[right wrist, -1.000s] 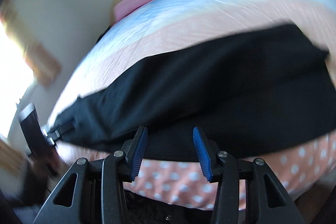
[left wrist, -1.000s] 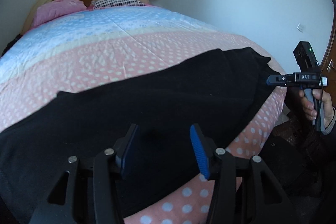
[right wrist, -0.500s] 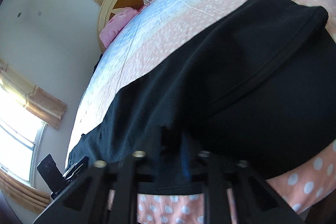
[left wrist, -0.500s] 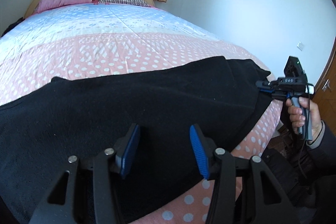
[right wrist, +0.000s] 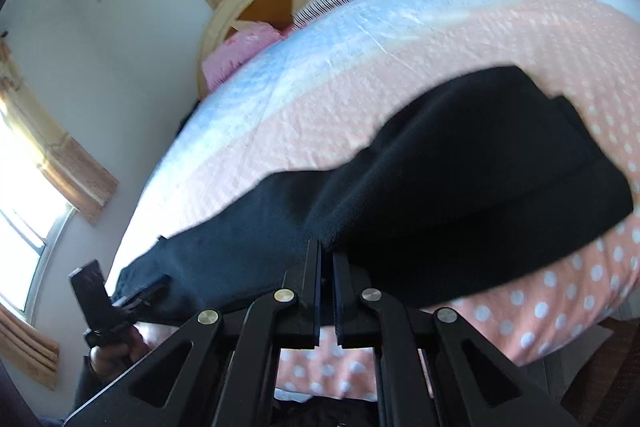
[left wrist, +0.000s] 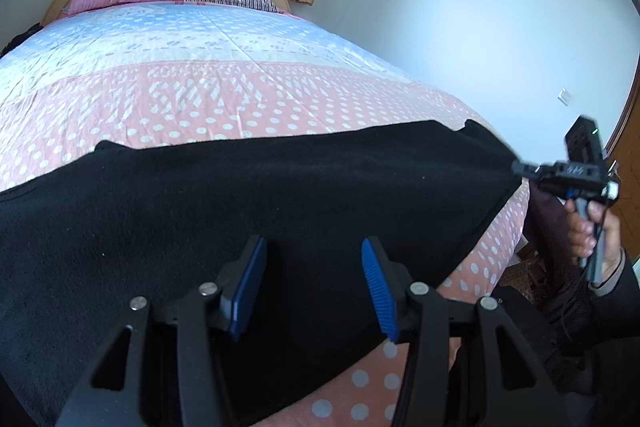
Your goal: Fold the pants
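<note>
My right gripper (right wrist: 327, 267), open a second ago, has now clamped the near edge of the black pants (left wrist: 280, 195) lying across the bed (left wrist: 200, 95). My left gripper (left wrist: 314, 287) hangs open above them, so lifting for the fold can start.

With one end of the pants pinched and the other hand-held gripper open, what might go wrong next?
1. The right hand-held gripper pinches only a thin edge of the pants; the fabric may slip out.
2. The left hand-held gripper is open above the pants, so that end may drag or bunch.
</note>
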Tool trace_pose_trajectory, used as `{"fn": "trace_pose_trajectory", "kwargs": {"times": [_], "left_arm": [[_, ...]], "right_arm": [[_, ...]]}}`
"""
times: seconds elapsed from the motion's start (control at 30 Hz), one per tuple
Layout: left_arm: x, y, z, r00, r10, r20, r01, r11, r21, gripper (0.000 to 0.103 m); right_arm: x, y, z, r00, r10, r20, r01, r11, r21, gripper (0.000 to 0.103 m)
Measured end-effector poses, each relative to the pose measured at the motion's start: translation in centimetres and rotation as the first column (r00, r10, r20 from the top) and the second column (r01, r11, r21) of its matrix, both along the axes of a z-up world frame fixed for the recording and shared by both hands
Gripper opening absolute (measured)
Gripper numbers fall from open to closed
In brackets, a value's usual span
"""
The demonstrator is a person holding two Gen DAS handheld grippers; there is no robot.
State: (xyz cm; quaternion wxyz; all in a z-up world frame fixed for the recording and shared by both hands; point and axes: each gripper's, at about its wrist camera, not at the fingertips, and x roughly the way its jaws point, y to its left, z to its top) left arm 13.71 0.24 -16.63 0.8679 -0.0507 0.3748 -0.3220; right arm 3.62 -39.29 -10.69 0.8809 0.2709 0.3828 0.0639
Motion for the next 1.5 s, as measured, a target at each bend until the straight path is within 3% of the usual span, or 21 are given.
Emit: {"fn": "trace_pose_trajectory", "kwargs": {"times": [0.1, 0.17, 0.43, 0.5, 0.63, 0.73, 0.8, 0.83, 0.87, 1.07, 1.23, 1.33, 1.43, 1.5], "left_arm": [[0.0, 0.1, 0.0, 1.000, -0.005, 0.000, 0.005, 1.000, 0.000, 0.052], [0.1, 0.2, 0.0, 1.000, -0.008, -0.002, 0.008, 1.000, -0.004, 0.052], [0.5, 0.9, -0.2, 0.999, -0.025, -0.024, 0.023, 0.998, -0.064, 0.052], [0.6, 1.0, -0.2, 0.999, -0.032, -0.030, 0.030, 0.997, -0.074, 0.052], [0.8, 1.4, -0.3, 0.998, -0.042, -0.050, 0.036, 0.994, -0.108, 0.052], [0.7, 1.2, 0.2, 0.997, -0.055, -0.048, 0.050, 0.995, -0.087, 0.053], [0.4, 0.9, 0.6, 0.997, -0.066, -0.035, 0.064, 0.995, -0.072, 0.053], [0.1, 0.7, 0.9, 0.997, -0.076, -0.025, 0.074, 0.995, -0.064, 0.053], [-0.3, 0.4, 1.2, 0.996, -0.092, -0.010, 0.091, 0.994, -0.054, 0.053], [-2.5, -3.1, 2.5, 0.981, -0.177, 0.084, 0.175, 0.984, 0.027, 0.053], [-2.6, -7.0, 1.5, 0.969, -0.235, 0.072, 0.231, 0.971, 0.062, 0.053], [-2.3, -9.3, 0.3, 0.966, -0.254, 0.047, 0.246, 0.960, 0.138, 0.046], [-1.9, -9.5, 0.0, 0.966, -0.255, 0.035, 0.248, 0.959, 0.137, 0.036], [-1.7, -9.1, 0.0, 0.966, -0.258, 0.019, 0.254, 0.958, 0.135, 0.011]], "right_arm": [[-0.1, -0.7, -2.0, 0.998, -0.016, -0.054, 0.018, 0.999, 0.029, 0.004], [-0.8, -0.8, -2.3, 0.999, -0.012, -0.044, 0.014, 0.999, 0.037, 0.004], [-2.6, -0.8, 1.6, 0.997, 0.011, 0.074, -0.014, 0.999, 0.032, 0.004], [-2.3, -0.8, 1.1, 0.998, 0.009, 0.057, -0.009, 1.000, 0.013, 0.004], [-1.3, -1.6, -3.0, 0.998, -0.029, -0.061, 0.028, 0.999, -0.027, 0.004], [-1.2, -1.9, -3.3, 0.998, -0.012, -0.061, 0.011, 1.000, -0.008, 0.005], [-1.3, -1.7, -2.4, 0.998, -0.019, -0.056, 0.015, 0.998, -0.061, 0.018], [-1.3, -1.6, -2.1, 0.998, -0.031, -0.056, 0.026, 0.996, -0.089, 0.035], [-1.6, -1.5, -1.5, 0.998, -0.051, -0.043, 0.045, 0.990, -0.133, 0.045], [-2.3, 2.2, 2.0, 0.998, 0.011, 0.057, 0.007, 0.952, -0.307, 0.045], [-1.7, 6.5, 2.0, 0.986, 0.147, 0.082, -0.108, 0.927, -0.360, 0.045], [-1.6, 6.8, 1.4, 0.984, 0.161, 0.080, -0.124, 0.930, -0.347, 0.045], [-2.0, 6.1, 1.4, 0.986, 0.131, 0.099, -0.090, 0.936, -0.339, 0.045], [-1.9, 5.2, 1.5, 0.989, 0.096, 0.112, -0.056, 0.946, -0.319, 0.045]]}}
